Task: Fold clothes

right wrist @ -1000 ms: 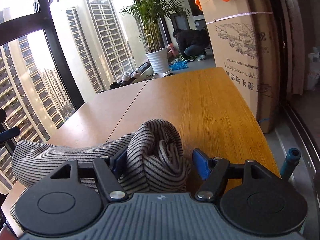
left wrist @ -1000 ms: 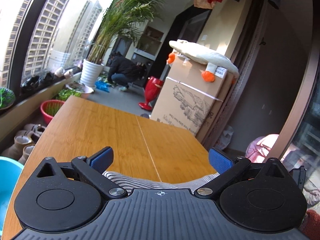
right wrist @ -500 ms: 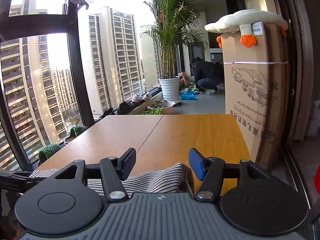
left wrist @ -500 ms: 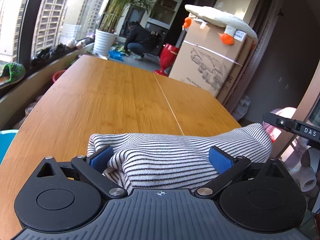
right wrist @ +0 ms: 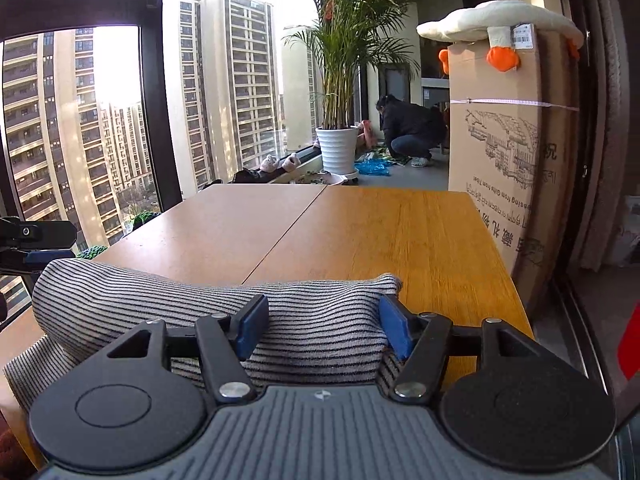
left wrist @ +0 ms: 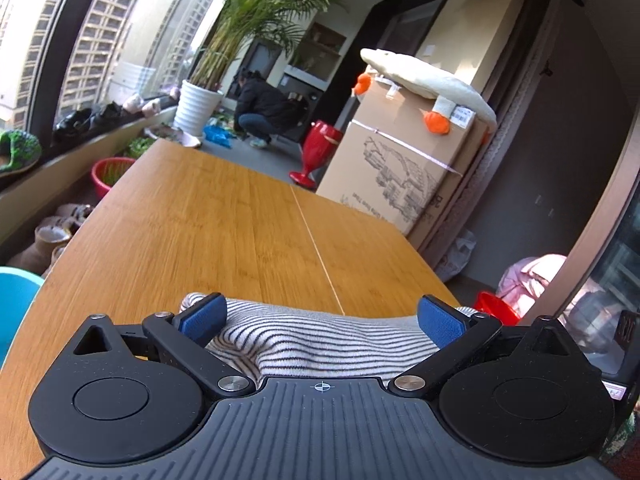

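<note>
Cardboard box at 2 o'clock, printed "from Gilts from"; remainder illegible. Striped garment at 6 o'clock on table, between spread left gripper and right gripper.

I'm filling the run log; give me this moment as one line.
left gripper: open | right gripper: open | striped garment: bunched, table's near edge

Striped garment now flatter between right gripper fingers, left gripper tilted upward

striped garment: soft ribbed knit | table: smooth wood
</note>
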The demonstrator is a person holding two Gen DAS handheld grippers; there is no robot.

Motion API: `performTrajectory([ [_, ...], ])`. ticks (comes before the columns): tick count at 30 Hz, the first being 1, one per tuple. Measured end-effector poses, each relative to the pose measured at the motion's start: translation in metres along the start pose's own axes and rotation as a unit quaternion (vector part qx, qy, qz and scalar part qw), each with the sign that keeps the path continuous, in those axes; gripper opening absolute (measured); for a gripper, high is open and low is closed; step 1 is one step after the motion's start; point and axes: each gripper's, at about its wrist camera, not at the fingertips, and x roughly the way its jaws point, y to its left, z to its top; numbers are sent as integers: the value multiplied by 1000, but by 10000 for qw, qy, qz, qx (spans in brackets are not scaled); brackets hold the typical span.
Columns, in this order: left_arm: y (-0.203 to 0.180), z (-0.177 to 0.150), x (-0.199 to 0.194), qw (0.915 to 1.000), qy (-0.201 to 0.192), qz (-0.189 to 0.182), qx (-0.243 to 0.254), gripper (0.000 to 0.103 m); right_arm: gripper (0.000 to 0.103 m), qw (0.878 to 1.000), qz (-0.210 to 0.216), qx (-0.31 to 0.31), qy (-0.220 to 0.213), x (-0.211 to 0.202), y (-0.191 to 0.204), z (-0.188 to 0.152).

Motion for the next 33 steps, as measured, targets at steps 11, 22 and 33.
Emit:
performTrajectory([
  [11, -5, -23, 31, 9970, 673, 371, 81, 101, 63, 9994, 144, 307, -57, -10, -12, -13],
  [22, -2, -24, 30, 9956, 819, 444, 96, 100, 59, 9860, 520, 1584, 68, -22, -56, -17],
  [33, -1, -27, 28, 9963, 738, 433, 91, 100, 50, 9933, 736, 858, -231, 12, -29, 23],
])
